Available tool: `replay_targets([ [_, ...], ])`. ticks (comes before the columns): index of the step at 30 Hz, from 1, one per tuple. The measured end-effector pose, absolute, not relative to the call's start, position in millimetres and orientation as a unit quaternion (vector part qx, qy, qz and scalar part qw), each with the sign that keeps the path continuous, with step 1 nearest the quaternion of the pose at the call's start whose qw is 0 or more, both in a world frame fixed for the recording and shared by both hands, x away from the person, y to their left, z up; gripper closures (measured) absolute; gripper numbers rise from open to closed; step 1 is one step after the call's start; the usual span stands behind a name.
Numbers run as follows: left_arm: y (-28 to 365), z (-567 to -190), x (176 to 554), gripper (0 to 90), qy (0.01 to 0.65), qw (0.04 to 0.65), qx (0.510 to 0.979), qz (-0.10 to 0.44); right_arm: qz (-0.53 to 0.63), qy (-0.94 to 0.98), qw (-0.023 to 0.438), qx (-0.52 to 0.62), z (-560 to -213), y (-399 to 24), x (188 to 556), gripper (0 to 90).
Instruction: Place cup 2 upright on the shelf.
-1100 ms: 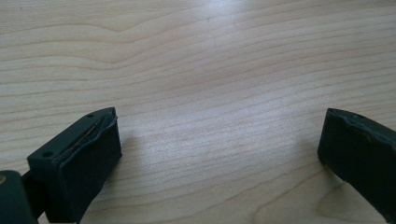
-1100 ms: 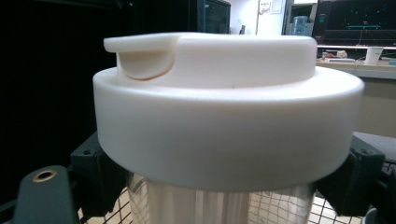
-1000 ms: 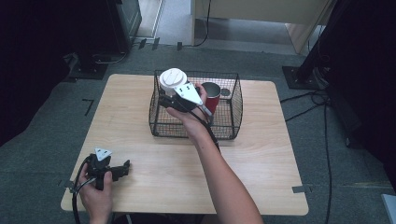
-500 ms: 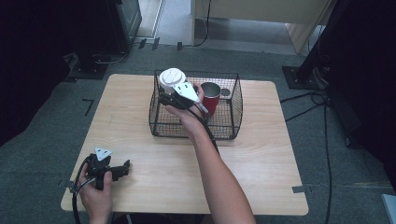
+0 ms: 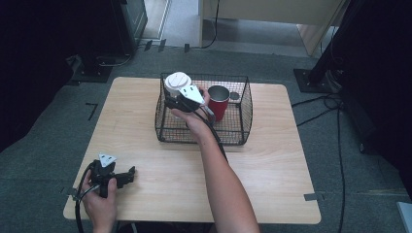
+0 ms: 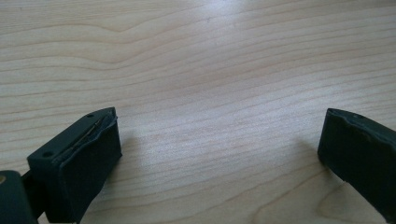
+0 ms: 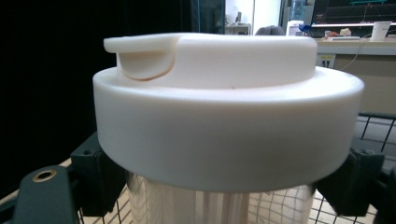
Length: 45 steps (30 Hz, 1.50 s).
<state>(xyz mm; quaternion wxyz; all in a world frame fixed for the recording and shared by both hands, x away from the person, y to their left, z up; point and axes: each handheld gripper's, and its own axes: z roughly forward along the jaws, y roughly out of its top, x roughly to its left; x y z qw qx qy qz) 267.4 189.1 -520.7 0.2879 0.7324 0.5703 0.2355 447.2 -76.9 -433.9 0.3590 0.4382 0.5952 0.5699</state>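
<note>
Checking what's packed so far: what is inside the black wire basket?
Inside the black wire basket stands a red metal mug, open top up. The right gripper holds a steel tumbler with white lid at its left end; the hand hides the floor beneath.

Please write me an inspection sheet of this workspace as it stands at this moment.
Surface: wooden table, bare wood around the basket.
Job's things: tumbler, steel with a white lid, held upright over the left end of the wire basket; red mug stands upright inside the basket.
Clutter: nothing seen on the table.
Grippers: right gripper shut on the tumbler just under the lid; left gripper open, held low at the table's near left corner, nothing between its jaws.
Cables: one trails from each gripper; more lie on the floor to the right.
Surroundings: grey carpet, dark stands beside the table.
</note>
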Motion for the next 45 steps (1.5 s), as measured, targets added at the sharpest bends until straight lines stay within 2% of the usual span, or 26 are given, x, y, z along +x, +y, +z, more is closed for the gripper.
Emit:
replay_targets([
  [11,189,-521,267,0.0,0.57,0.288,0.732,0.235,0.527,0.628,0.355,0.449,-447,-80,455,15.3],
  [28,189,-521,267,0.0,0.57,0.288,0.732,0.235,0.523,0.654,0.332,0.435,-445,-87,447,13.4],
  [38,189,-521,267,0.0,0.57,0.288,0.732,0.235,0.524,0.663,0.316,0.432,-442,-93,444,0.5],
  [45,189,-521,267,0.0,0.57,0.288,0.732,0.235,0.532,0.658,0.32,0.427,-439,-95,442,0.0],
])
